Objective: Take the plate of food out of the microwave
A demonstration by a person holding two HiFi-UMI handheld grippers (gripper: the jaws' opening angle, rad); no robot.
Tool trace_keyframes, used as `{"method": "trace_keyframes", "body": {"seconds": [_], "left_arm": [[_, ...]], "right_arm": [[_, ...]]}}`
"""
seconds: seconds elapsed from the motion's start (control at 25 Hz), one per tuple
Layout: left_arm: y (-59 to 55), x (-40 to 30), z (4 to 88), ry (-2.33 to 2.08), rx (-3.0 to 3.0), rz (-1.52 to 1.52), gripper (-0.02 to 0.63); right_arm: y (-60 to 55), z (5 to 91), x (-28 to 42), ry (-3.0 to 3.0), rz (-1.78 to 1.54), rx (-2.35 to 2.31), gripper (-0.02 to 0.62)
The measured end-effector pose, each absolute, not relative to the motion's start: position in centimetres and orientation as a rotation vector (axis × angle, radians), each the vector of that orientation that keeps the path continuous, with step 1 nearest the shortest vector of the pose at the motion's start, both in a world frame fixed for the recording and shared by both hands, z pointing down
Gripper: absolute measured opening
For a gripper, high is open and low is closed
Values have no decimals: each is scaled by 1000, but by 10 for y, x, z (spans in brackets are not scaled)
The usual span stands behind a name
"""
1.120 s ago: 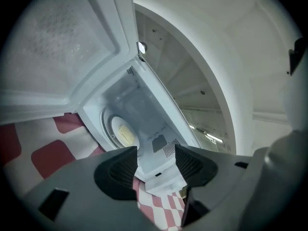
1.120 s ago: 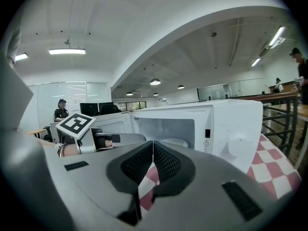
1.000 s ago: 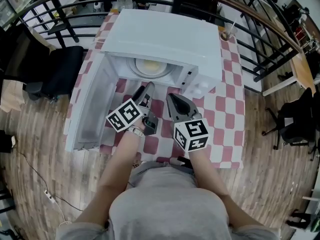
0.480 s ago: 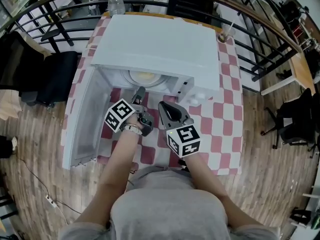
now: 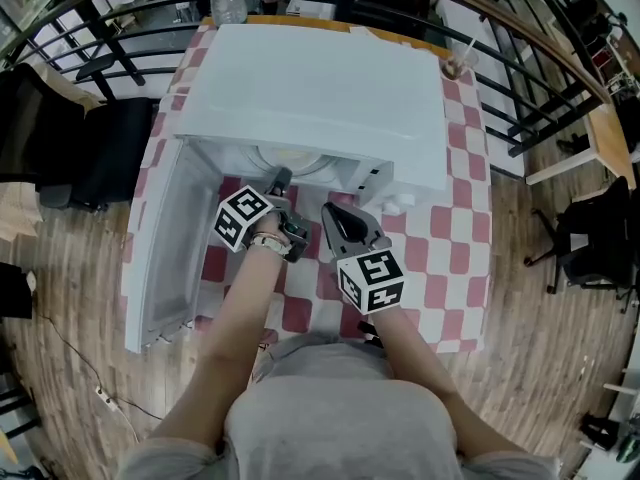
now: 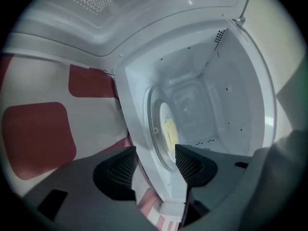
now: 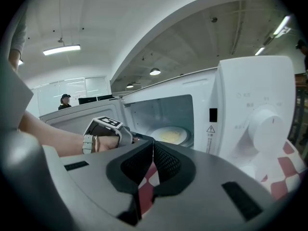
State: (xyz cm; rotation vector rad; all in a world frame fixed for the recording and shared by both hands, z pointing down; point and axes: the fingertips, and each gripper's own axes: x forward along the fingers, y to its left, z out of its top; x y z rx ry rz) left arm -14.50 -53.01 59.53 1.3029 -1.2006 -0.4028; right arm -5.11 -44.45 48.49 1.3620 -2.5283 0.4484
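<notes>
Microwave [image 5: 320, 88] stands on the desk [image 5: 452, 238], door [image 5: 165, 253] open at its 9 o'clock. Plate [image 6: 161, 131] with yellow food [image 6: 170, 132] sits inside the cavity. Left hand-held gripper [image 6: 156, 158]: jaws spread, empty, at the cavity mouth, plate at its 12 o'clock. Right hand-held gripper [image 7: 153, 147]: jaws pressed together, empty, at 3 o'clock of the left.

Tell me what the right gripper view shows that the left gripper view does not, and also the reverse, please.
Only the right gripper view: the dial on the microwave's front, the person's left hand, ceiling lights, and the right gripper with jaws closed. Only the left gripper view: the dotted door mesh, and the left gripper with jaws apart, gripping nothing. Both: the microwave cavity, the plate of food inside it, and the checked cloth.
</notes>
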Motion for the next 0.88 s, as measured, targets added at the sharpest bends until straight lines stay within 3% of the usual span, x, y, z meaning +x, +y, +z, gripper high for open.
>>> {"method": "trace_keyframes", "body": {"seconds": [0.4, 0.88], "left_arm": [[-543, -143, 606, -1264, 1211, -343, 244], [-542, -144, 615, -1332, 1097, -286, 307]], "right_arm": [[-446, 504, -43, -2485, 521, 1359, 26], [-448, 513, -32, -2459, 550, 1371, 26]]}}
